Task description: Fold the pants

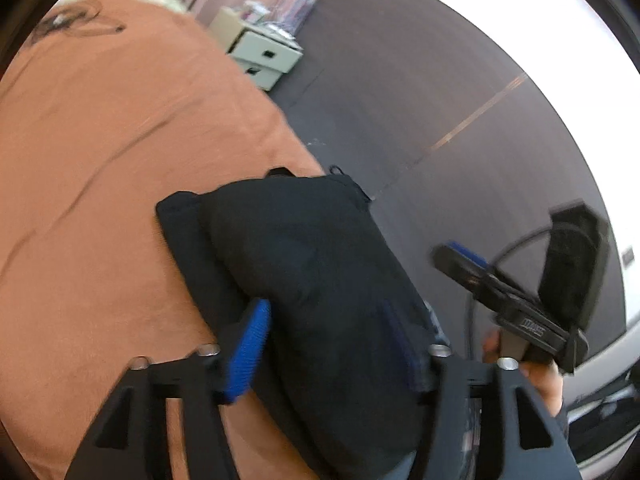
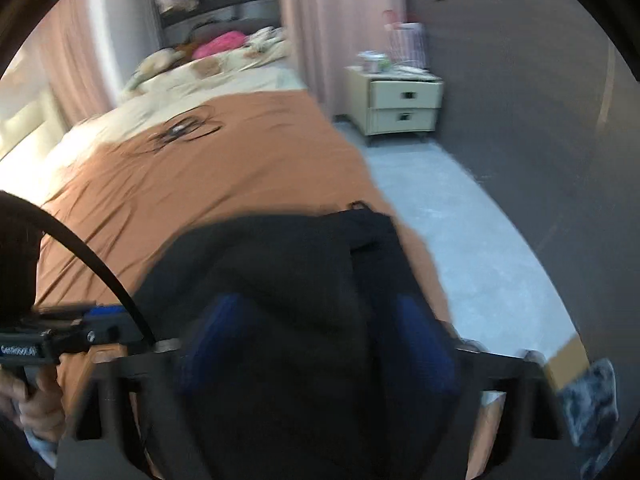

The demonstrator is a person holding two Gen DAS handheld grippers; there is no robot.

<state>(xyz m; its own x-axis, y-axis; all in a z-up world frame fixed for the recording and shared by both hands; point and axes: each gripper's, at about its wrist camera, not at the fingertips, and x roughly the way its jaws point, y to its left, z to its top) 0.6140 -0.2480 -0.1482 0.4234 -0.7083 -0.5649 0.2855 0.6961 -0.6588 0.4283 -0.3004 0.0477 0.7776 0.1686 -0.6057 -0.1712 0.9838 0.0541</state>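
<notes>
— Pants [image 1: 304,264]: black, bundled thick, lying at the near right edge of the orange bedspread [image 1: 100,160], close to the drop to the floor [image 2: 460,216].
— Left gripper [image 1: 340,344]?
— Spread wide around the bundle, blue pad [image 1: 248,352] against its left side; clamped or merely straddling, hard to say.
— Right gripper [image 2: 320,344]?
— Blurred, also wide, straddling dark cloth; grip cannot be told.
— Advice for the fold?
— Probably best: slide inward from the edge, press layers flat, square the corners, avoid dragging the bedspread.
</notes>
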